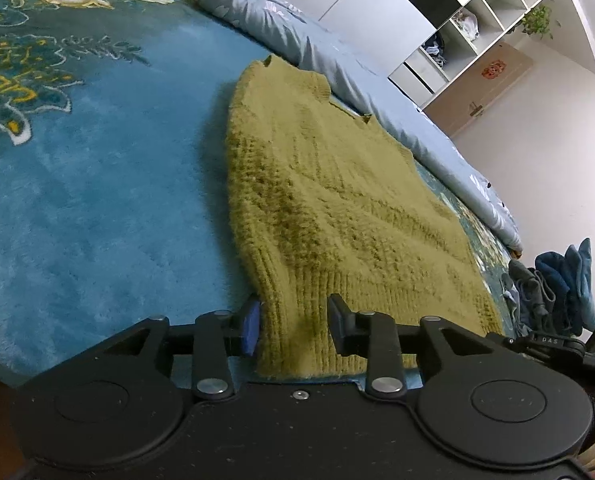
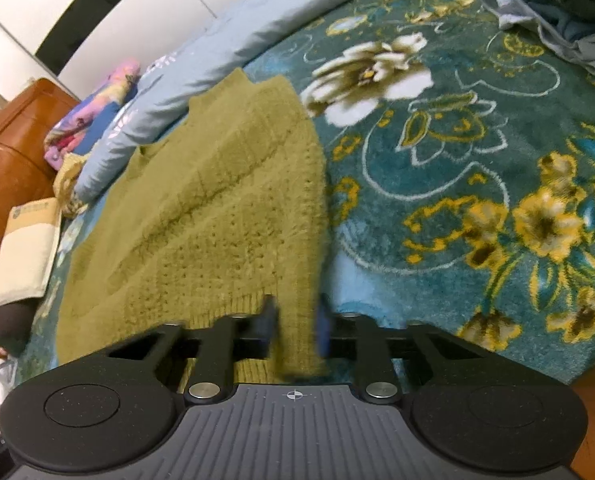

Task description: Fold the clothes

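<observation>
An olive-green knit sweater (image 1: 337,200) lies spread on a teal floral blanket (image 1: 97,200). My left gripper (image 1: 295,326) has the sweater's ribbed hem between its two fingers, which stand a hand's width apart, so it looks open around the hem. In the right wrist view the same sweater (image 2: 217,208) lies ahead, with its right edge folded over. My right gripper (image 2: 297,324) has its fingers close on both sides of the sweater's hem corner and seems shut on it. That view is blurred by motion.
A rolled light-blue quilt (image 1: 337,60) lies along the far side of the sweater. A pile of dark clothes (image 1: 553,284) sits at the bed's end, also top right in the right view (image 2: 557,4). White shelves (image 1: 477,20) and a wooden headboard (image 2: 13,152) stand beyond.
</observation>
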`<state>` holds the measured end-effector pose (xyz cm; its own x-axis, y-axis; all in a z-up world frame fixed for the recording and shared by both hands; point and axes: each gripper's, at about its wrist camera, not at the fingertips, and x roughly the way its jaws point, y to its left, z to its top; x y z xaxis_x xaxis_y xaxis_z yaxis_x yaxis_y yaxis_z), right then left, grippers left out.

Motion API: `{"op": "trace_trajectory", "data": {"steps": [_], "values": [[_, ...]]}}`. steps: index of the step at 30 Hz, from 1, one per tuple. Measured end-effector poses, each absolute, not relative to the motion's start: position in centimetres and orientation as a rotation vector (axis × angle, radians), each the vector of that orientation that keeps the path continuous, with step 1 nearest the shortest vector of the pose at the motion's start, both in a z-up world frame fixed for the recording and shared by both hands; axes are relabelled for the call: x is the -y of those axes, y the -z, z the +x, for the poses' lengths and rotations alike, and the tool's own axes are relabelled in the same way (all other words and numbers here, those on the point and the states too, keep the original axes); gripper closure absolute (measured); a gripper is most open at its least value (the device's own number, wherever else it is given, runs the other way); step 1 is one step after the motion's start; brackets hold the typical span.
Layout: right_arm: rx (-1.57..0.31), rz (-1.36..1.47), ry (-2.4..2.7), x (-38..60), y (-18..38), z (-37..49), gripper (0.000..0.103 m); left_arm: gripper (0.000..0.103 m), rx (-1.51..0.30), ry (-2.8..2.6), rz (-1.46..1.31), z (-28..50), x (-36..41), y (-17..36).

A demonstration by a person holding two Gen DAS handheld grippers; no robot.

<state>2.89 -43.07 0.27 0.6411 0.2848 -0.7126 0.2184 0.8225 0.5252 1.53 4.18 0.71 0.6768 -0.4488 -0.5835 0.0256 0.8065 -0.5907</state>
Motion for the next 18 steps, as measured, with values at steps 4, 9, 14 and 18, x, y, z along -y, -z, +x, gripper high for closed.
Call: {"op": "trace_trajectory", "data": {"steps": [4,9,14,18], "values": [[-0.879,0.621,-0.014,43.3,-0.1,2.7,0.093,0.093,-0.794,0.246,-0.567,1.4,-4.9,-0.8],[-0.851,0.597,0.018,44.2,-1.1,3.0,0.081,0.064,-0.774,0.225,-0.522,1.8,-6.5,-2.3],[-0.813,0.519,0.053,45.1,-3.0,4.2,0.07,0.051,-0.693,0.187,-0.446,4.3,-8.3,-4.6],[-0.828,0.45,0.027,44.8,-3.7,7.4,0.063,0.037,-0.66,0.178,-0.416,8.9,-8.2,-6.1]]}}
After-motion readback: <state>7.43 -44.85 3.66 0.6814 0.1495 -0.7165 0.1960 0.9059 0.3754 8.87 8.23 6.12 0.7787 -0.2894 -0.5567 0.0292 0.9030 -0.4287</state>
